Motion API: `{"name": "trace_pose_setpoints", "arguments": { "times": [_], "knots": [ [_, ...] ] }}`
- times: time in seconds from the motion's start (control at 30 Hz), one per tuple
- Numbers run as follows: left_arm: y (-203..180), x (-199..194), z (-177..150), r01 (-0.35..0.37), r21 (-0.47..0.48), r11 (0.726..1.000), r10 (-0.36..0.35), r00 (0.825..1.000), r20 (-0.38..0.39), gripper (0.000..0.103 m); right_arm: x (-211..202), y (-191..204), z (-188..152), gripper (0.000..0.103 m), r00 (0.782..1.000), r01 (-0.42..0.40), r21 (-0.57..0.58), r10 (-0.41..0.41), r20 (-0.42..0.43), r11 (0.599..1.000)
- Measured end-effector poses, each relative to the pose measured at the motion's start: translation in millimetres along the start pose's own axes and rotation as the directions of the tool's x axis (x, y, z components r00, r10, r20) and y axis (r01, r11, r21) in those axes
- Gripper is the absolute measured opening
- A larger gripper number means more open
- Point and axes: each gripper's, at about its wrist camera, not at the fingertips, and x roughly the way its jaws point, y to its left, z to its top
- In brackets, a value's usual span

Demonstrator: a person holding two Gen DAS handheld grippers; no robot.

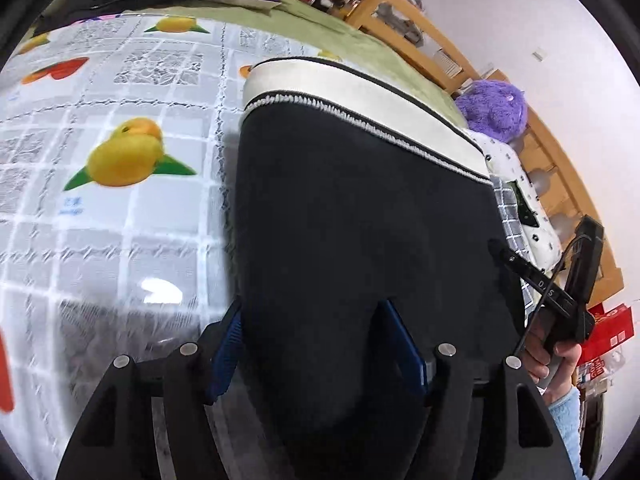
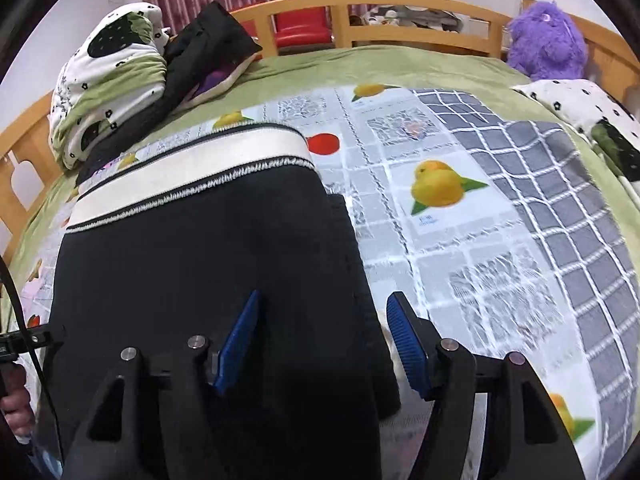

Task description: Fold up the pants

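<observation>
The black pants (image 2: 192, 248) are laid flat on the fruit-print cloth (image 2: 440, 240) over the bed (image 2: 360, 68). Each side edge is straddled by a spread hand-held gripper, left (image 1: 316, 344) and right (image 2: 324, 344). A purple plush (image 2: 548, 46) is seen by the wooden rail (image 2: 400, 4).

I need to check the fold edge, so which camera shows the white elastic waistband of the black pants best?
The right wrist view: the white elastic waistband of the black pants runs nearly whole across the frame, its zigzag stitching clear. The left wrist view shows the waistband too, but stretched along the far edge and receding to the right.
</observation>
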Motion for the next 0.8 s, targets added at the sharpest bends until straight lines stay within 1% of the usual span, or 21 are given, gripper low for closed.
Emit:
{"name": "trace_pose_setpoints", "arguments": {
  "times": [0.07, 0.13, 0.17, 0.2, 0.23, 0.27, 0.3, 0.33, 0.43, 0.5, 0.6, 0.67, 0.7, 0.8],
  "knots": [
    [-2, 6, 2, 0.000, 0.014, 1.000, 0.000, 1.000, 0.014, 0.059, 4, 4, -1, 0.060, 1.000, -0.004, -0.017, 0.005, 0.008, 1.000],
    [-1, 12, 6, -0.009, -0.009, 1.000, 0.009, 1.000, 0.012, 0.046, 11, 4, -3, 0.060, 1.000, -0.006, -0.002, 0.006, 0.009, 1.000],
    [0, 12, 9, -0.010, -0.021, 1.000, 0.010, 1.000, 0.008, 0.042, 12, 2, -4, 0.059, 1.000, -0.019, 0.016, 0.019, 0.007, 1.000],
    [1, 11, 11, -0.007, -0.028, 1.000, 0.007, 1.000, 0.005, 0.032, 11, -1, -4, 0.057, 0.999, -0.041, 0.036, 0.041, 0.000, 0.998],
    [3, 8, 12, 0.006, -0.030, 1.000, -0.006, 1.000, 0.012, 0.023, 9, -7, -4, 0.055, 0.996, -0.082, 0.070, 0.083, -0.012, 0.994],
    [4, -1, 14, 0.033, -0.026, 0.999, -0.033, 0.999, 0.024, 0.020, 8, -10, -3, 0.051, 0.994, -0.103, 0.089, 0.104, -0.012, 0.991],
    [5, -5, 17, 0.045, -0.018, 0.999, -0.045, 0.999, 0.026, 0.019, 5, -12, -5, 0.049, 0.992, -0.124, 0.108, 0.126, -0.007, 0.986],
    [5, -10, 21, 0.048, -0.005, 0.999, -0.048, 0.999, 0.023, 0.019, 0, -10, -8, 0.047, 0.991, -0.129, 0.117, 0.130, -0.004, 0.985],
    [13, -38, 33, 0.053, -0.010, 0.999, -0.053, 0.998, 0.032, 0.018, -18, 11, -13, 0.037, 0.992, -0.124, 0.117, 0.125, -0.004, 0.985],
    [25, -64, 40, 0.027, 0.005, 1.000, -0.028, 0.998, 0.052, 0.018, -29, 28, -16, 0.030, 0.988, -0.155, 0.136, 0.155, 0.005, 0.979],
    [44, -103, 43, -0.059, 0.040, 0.997, 0.056, 0.996, 0.064, 0.018, -34, 69, -23, 0.027, 0.980, -0.199, 0.144, 0.200, 0.006, 0.969],
    [64, -129, 41, -0.127, 0.064, 0.990, 0.122, 0.989, 0.078, 0.018, -31, 104, -30, 0.026, 0.972, -0.235, 0.137, 0.236, 0.009, 0.962],
    [78, -143, 40, -0.159, 0.062, 0.985, 0.154, 0.985, 0.083, 0.018, -28, 121, -33, 0.026, 0.966, -0.257, 0.138, 0.258, 0.008, 0.957],
    [114, -164, 34, -0.207, 0.033, 0.978, 0.204, 0.976, 0.079, 0.019, -17, 174, -42, 0.026, 0.940, -0.339, 0.117, 0.341, 0.010, 0.933]
  ]
}}
